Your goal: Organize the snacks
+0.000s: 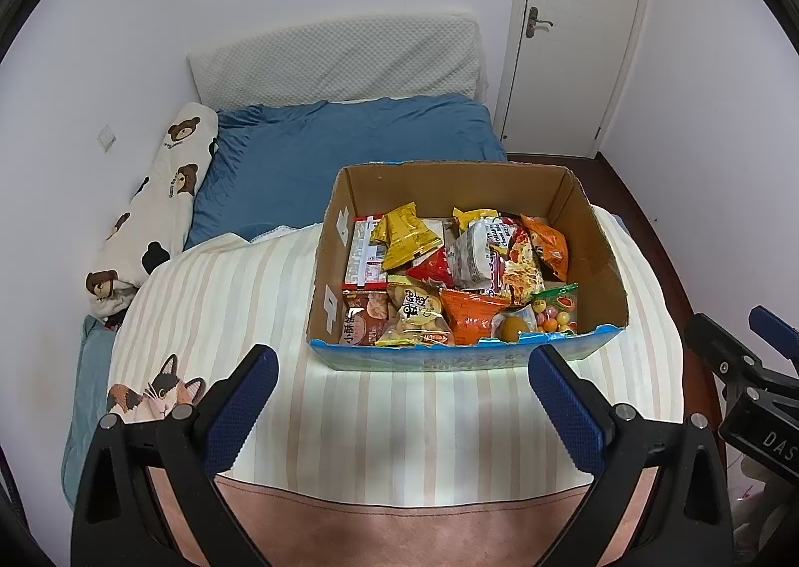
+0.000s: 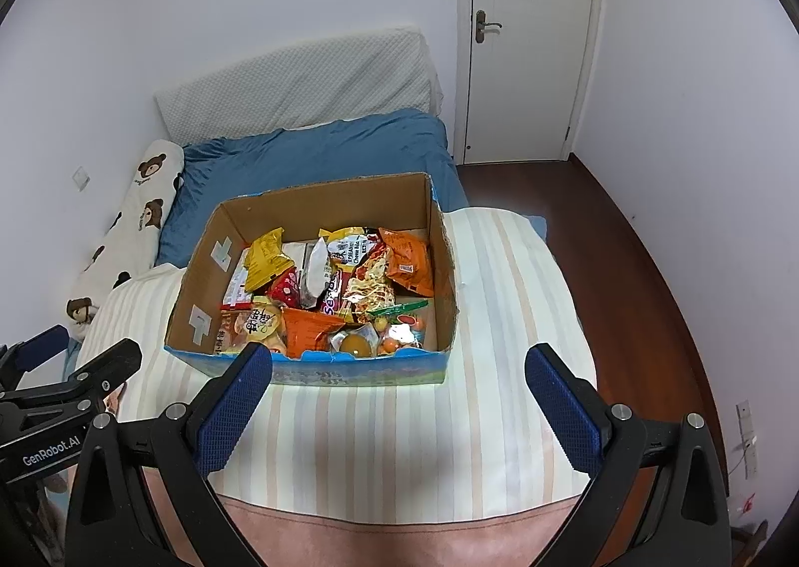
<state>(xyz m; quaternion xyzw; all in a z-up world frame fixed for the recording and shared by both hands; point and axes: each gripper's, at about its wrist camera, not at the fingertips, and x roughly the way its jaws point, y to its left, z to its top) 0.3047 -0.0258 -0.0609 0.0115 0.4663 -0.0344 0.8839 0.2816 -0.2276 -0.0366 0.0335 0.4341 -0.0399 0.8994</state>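
An open cardboard box (image 1: 594, 237) (image 2: 199, 287) stands on a striped folded quilt (image 1: 379, 417) (image 2: 379, 437) on the bed. Many snack packets fill it: a yellow bag (image 1: 402, 237) (image 2: 267, 257), an orange chip bag (image 1: 549, 245) (image 2: 409, 262), a white packet (image 1: 474, 252) (image 2: 317, 275) and a bag of round candies (image 1: 557, 312) (image 2: 404, 334). My left gripper (image 1: 402, 367) hangs open just short of the box's near edge, holding nothing. My right gripper (image 2: 399, 367) is open too, at the same edge. Each gripper shows at the side of the other's view.
A blue sheet (image 1: 319, 152) (image 2: 309, 157) covers the bed behind the box. A bear-print long pillow (image 1: 155, 212) (image 2: 130, 222) lies along the left wall. A white pad (image 1: 339, 62) leans at the head. A closed white door (image 2: 529, 37) and dark wood floor (image 2: 624, 277) are on the right.
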